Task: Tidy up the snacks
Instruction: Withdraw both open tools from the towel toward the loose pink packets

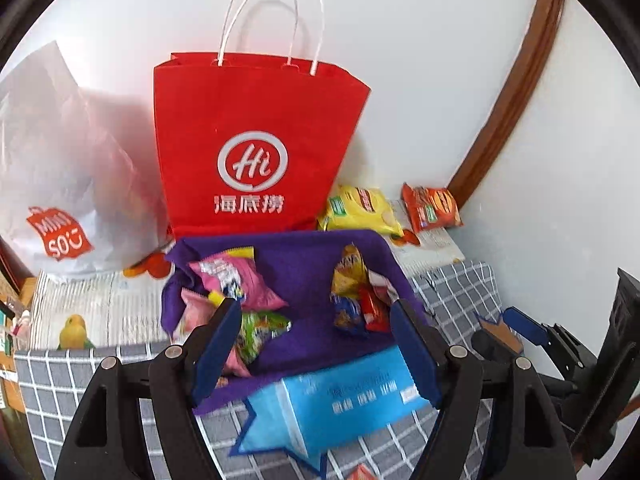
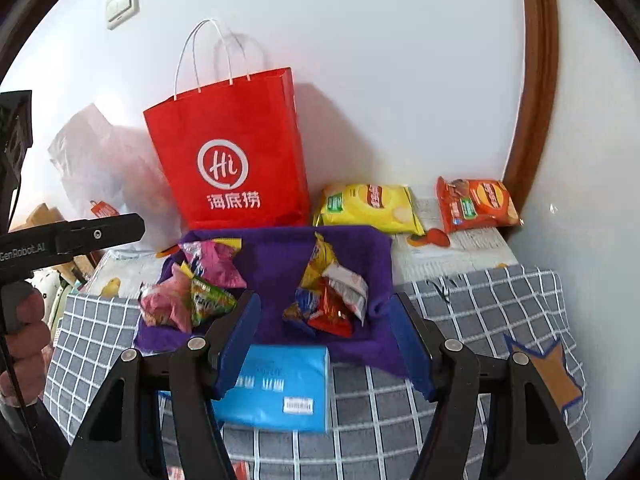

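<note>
Both grippers, left [image 1: 312, 344] and right [image 2: 324, 344], hang open with nothing held above the purple tray [image 1: 296, 276] of snack packets [image 2: 328, 300], blue box [image 2: 280, 384] just in front, and only the right view catches a light switch [image 2: 122, 6].

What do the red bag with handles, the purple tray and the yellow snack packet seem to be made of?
Red bag: probably matte paper, with sharp creased edges and thin white twisted handles.
Purple tray: seems soft felt or similar fabric; its surface is fuzzy and its walls sag.
Yellow snack packet: likely glossy plastic film, shiny, with crimped ends.
</note>
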Tool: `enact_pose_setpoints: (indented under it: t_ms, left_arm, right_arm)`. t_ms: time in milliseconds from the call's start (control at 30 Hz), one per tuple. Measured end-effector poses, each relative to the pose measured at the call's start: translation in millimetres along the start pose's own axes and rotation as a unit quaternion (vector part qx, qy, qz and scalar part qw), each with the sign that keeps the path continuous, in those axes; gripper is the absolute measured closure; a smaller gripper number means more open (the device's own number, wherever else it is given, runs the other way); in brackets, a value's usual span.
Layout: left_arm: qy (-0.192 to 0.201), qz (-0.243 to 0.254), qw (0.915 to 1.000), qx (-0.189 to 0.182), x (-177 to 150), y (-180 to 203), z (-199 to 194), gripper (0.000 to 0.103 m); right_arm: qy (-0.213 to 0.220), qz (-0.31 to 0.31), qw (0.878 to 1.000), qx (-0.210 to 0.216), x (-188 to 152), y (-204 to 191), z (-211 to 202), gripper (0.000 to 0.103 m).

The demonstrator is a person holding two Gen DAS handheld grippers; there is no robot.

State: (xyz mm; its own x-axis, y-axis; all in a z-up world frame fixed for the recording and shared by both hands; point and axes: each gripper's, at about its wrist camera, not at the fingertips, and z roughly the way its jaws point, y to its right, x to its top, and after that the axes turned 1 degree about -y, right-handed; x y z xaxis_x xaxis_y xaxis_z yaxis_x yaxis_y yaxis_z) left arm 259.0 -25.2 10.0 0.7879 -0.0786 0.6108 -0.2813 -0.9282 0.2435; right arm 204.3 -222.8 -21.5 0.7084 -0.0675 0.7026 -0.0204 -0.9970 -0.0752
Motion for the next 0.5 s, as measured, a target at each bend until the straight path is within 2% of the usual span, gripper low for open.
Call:
enact_pose_setpoints:
  t_ms: [133, 233, 500]
  left_arm:
    - [0.0, 0.01, 0.9998, 0.02, -17, 3, -16, 0.028]
    - [0.0, 0.007, 0.9996, 0.027, -30, 1, -27, 0.028]
    - [-0.005, -0.004, 0.9993, 0.038, -65, -3, -48, 0.028]
  right_arm:
    - [-0.019, 0.004, 1.0, 0.015, -14, 0, -7, 0.038]
    - [-0.028, -0.001, 0.999, 0.029, -29, -4, -13, 0.042]
    - [-0.039, -0.014, 0.999, 0.03, -63, -10, -27, 0.05]
